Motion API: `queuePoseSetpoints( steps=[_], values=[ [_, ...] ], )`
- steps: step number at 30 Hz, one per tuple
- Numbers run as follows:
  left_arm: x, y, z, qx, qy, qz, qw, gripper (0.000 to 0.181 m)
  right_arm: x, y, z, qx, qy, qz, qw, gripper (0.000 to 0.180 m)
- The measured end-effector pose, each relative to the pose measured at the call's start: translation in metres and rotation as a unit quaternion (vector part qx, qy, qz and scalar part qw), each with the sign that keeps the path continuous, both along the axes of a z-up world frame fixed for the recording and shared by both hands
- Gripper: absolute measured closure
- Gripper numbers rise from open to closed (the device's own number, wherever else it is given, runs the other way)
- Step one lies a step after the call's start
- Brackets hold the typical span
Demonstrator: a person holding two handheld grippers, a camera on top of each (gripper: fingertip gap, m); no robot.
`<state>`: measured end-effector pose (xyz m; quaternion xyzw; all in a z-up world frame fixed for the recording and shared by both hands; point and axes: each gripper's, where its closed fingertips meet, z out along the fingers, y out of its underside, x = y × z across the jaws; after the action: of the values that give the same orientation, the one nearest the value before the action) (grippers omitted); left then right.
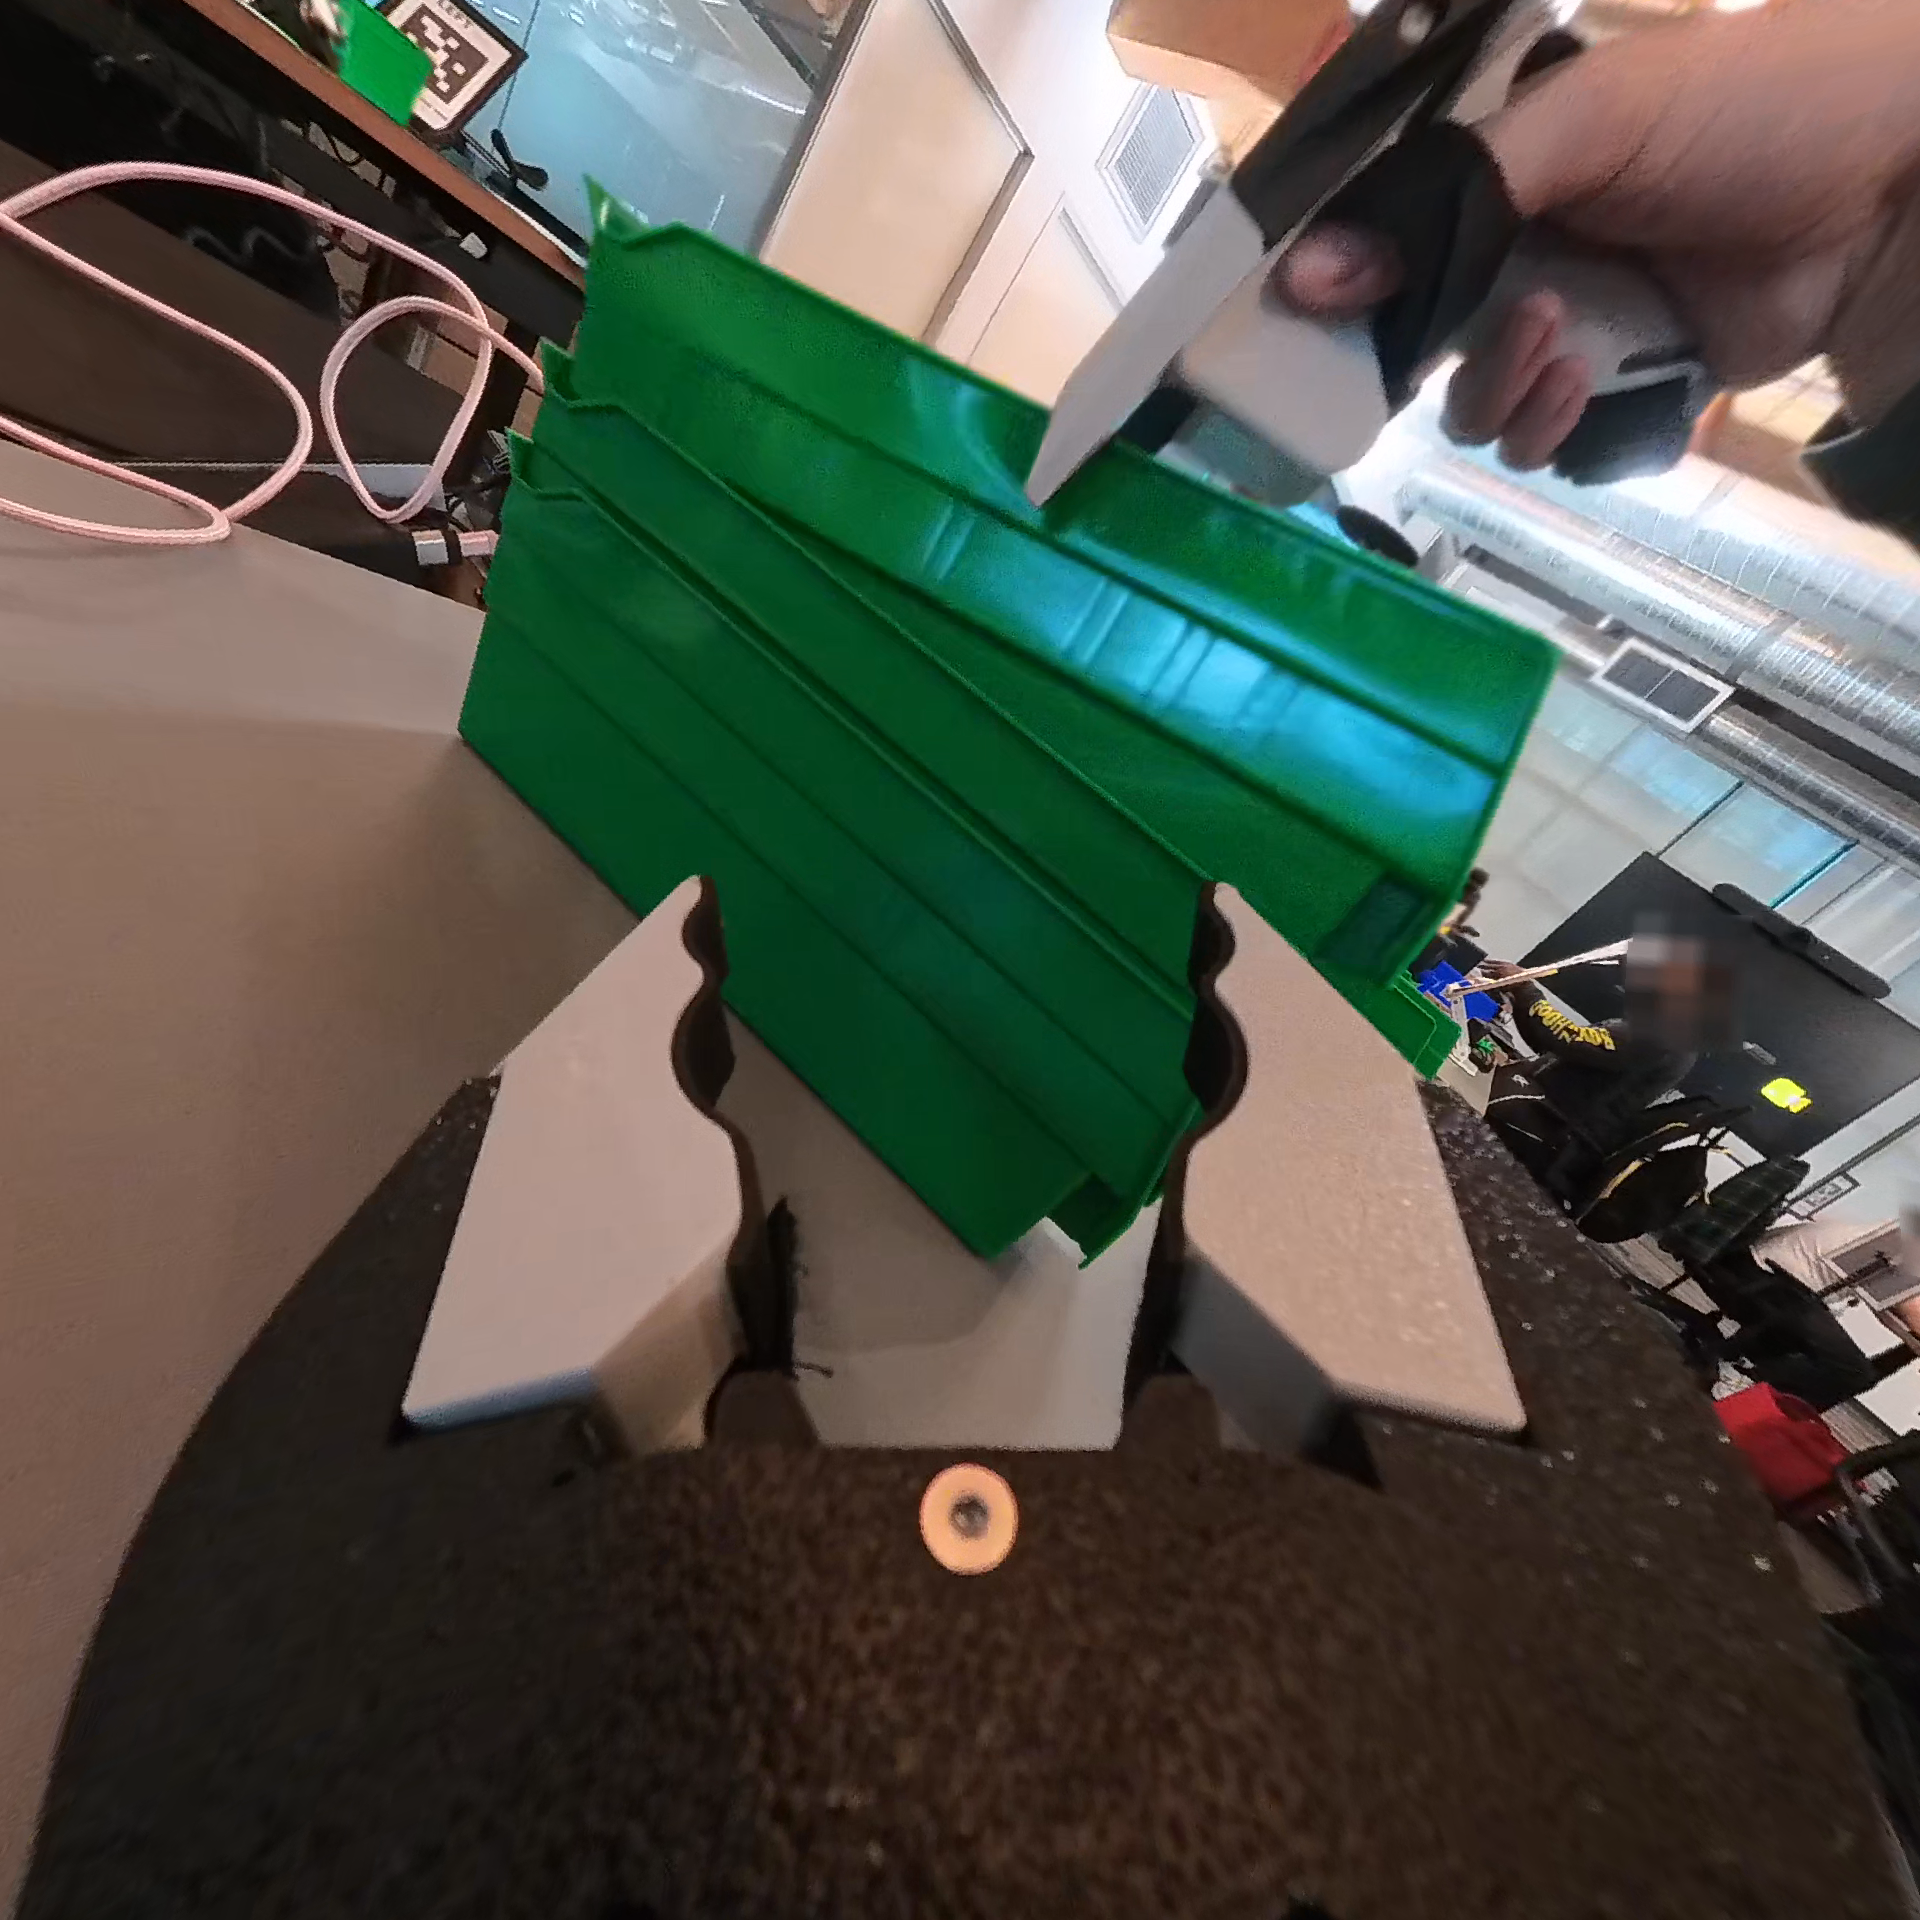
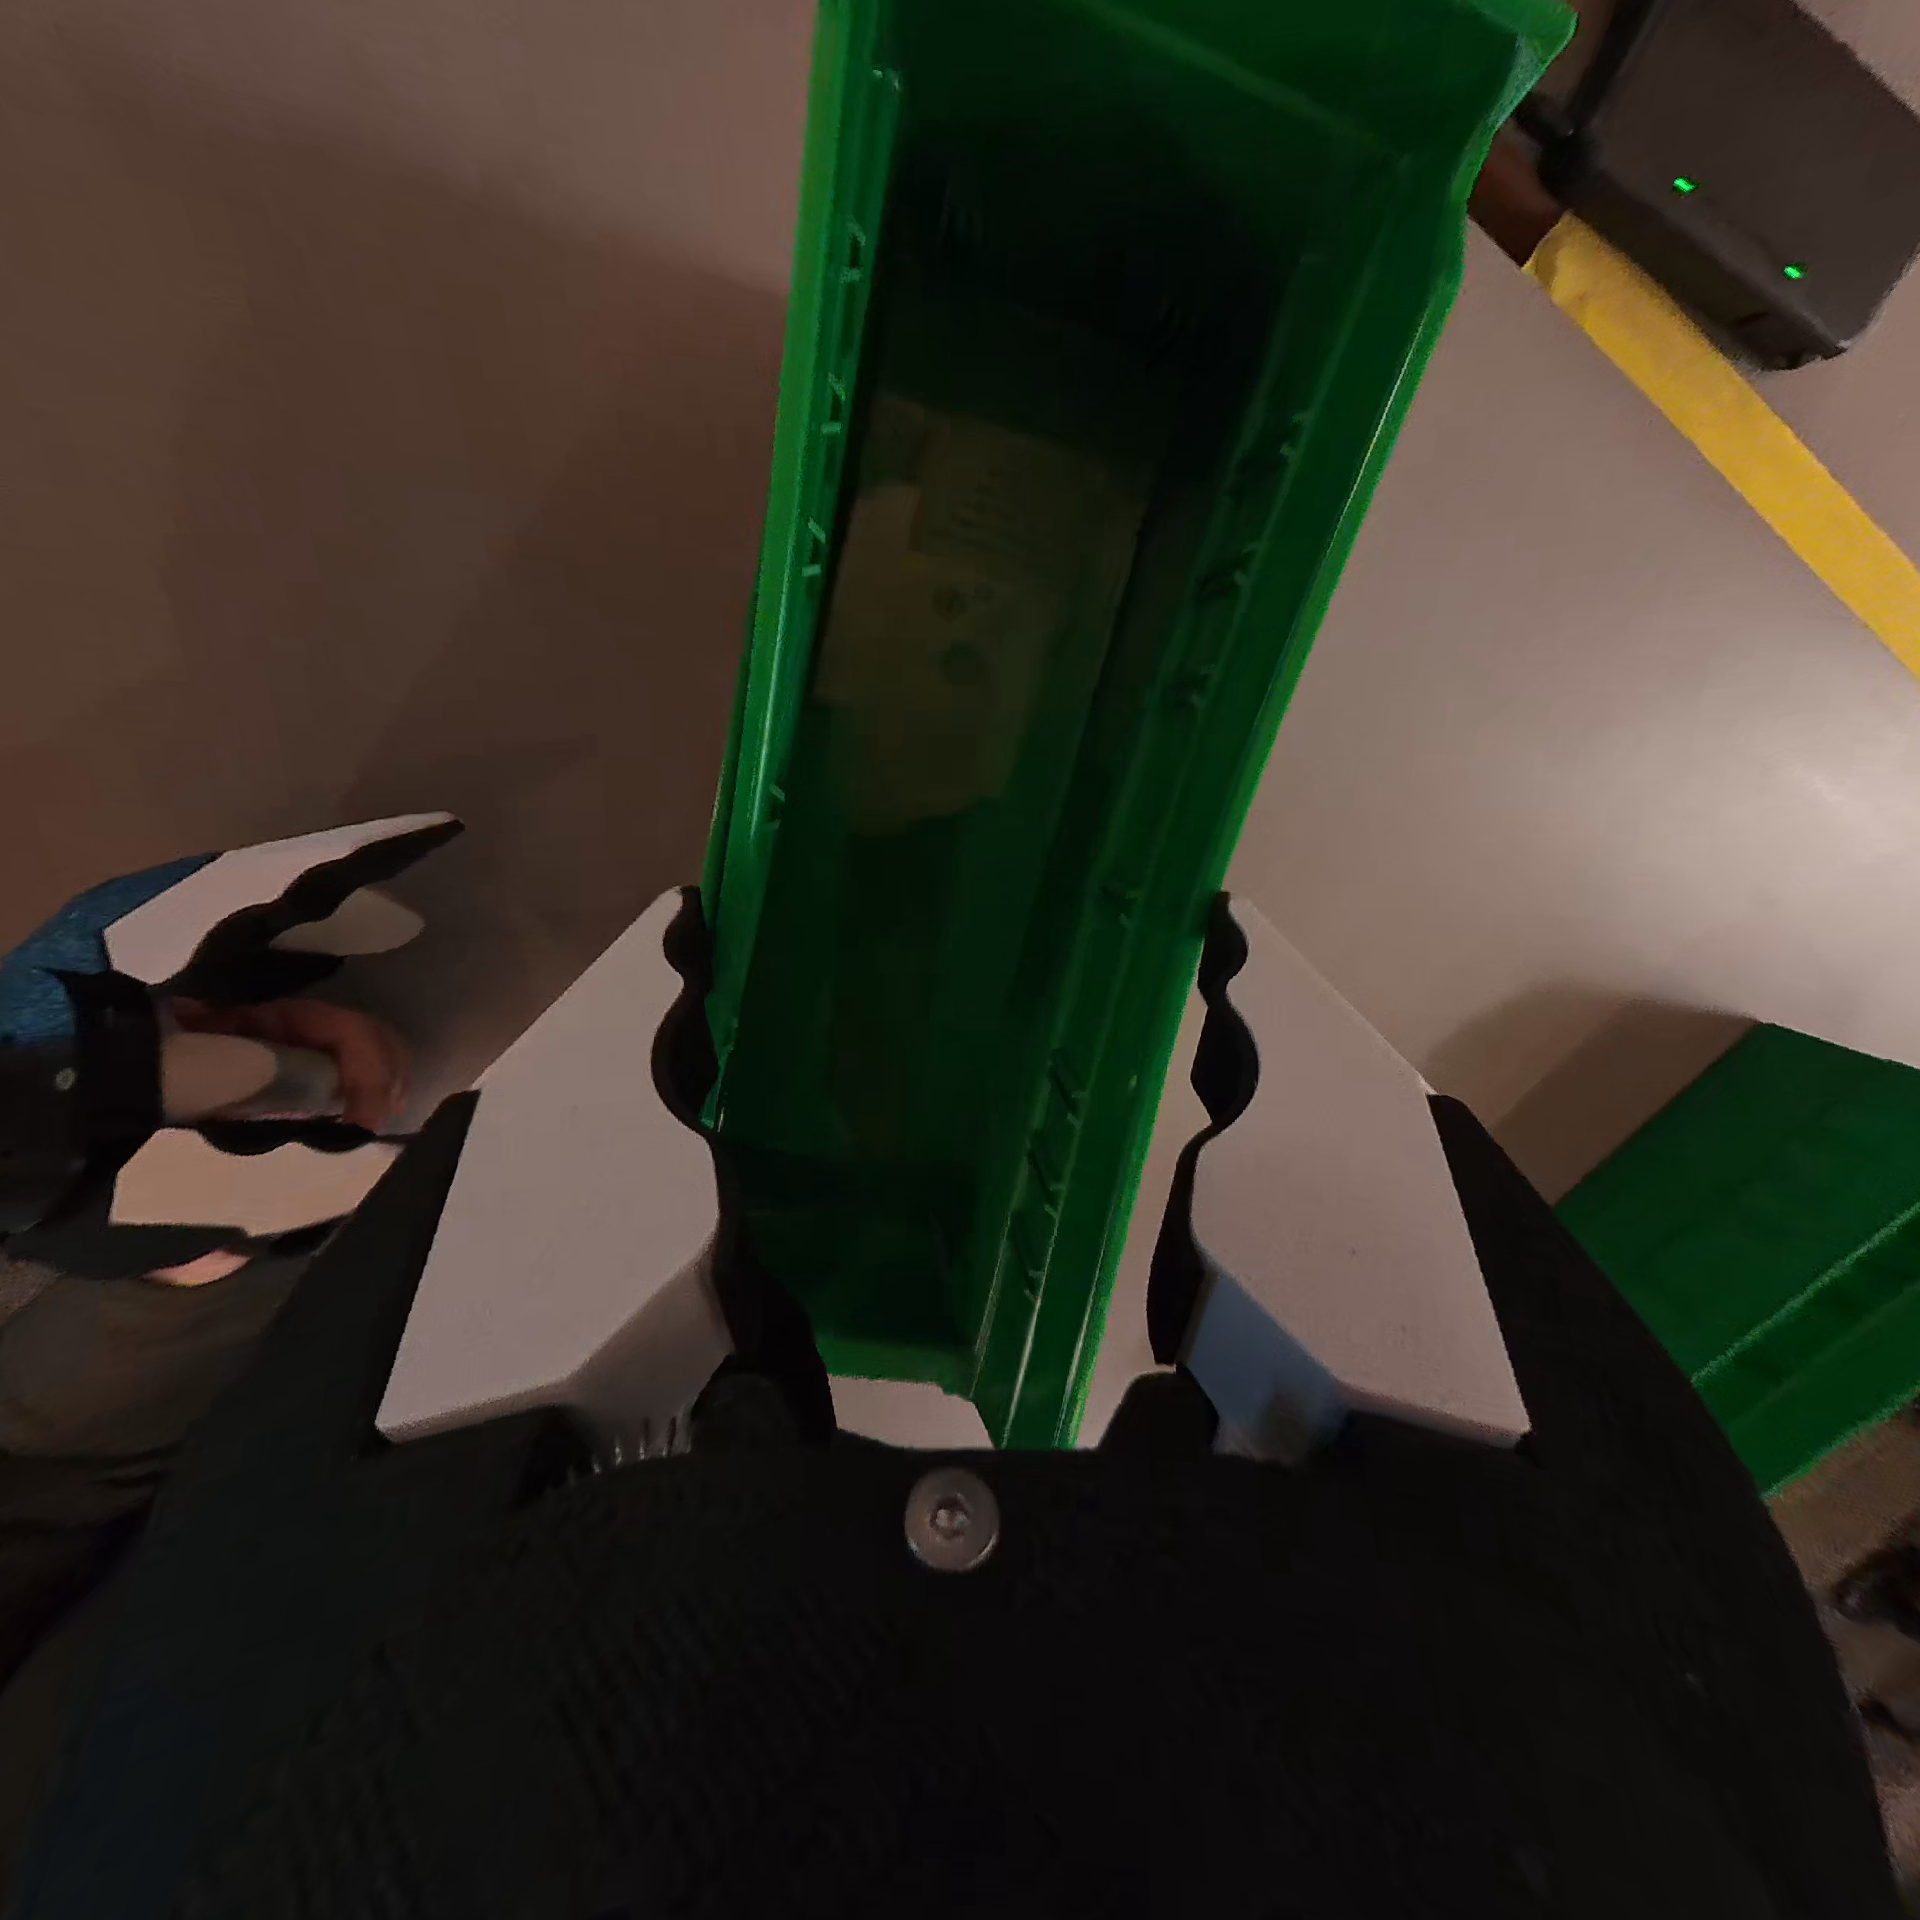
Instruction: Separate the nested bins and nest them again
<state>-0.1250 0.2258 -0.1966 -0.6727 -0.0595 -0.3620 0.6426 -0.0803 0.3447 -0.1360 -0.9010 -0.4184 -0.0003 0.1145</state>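
I can read very little. Inside the green bin in front of my right gripper, a pale yellowish label lies flat on the floor. It carries lines of small print and two round marks, all too dim and soft to make out.

From my left side, a white card with a black square-patterned marker stands on the far desk, a coded pattern rather than words. A seated person's dark top bears yellow lettering across the chest. A small bright yellow tag sits on the dark screen behind; its print is too small to tell.
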Motion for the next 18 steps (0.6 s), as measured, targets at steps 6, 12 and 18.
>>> queuePoseSetpoints(
  steps=[6, 12, 18],
  values=[
    [0.000, -0.001, 0.000, 0.000, -0.002, -0.002, 1.000, 0.093, 0.010, 0.002, 0.044, 0.013, 0.034, -0.001, 0.999, 0.084],
    [0.003, -0.001, 0.000, -0.001, -0.014, -0.009, 1.000, 0.093, 0.059, 0.018, 0.082, 0.046, 0.060, -0.018, 0.997, 0.083],
    [0.001, -0.001, 0.000, 0.001, -0.007, 0.000, 1.000, 0.095, 0.155, 0.055, 0.062, 0.048, 0.057, -0.108, 0.991, 0.083]
  ],
)
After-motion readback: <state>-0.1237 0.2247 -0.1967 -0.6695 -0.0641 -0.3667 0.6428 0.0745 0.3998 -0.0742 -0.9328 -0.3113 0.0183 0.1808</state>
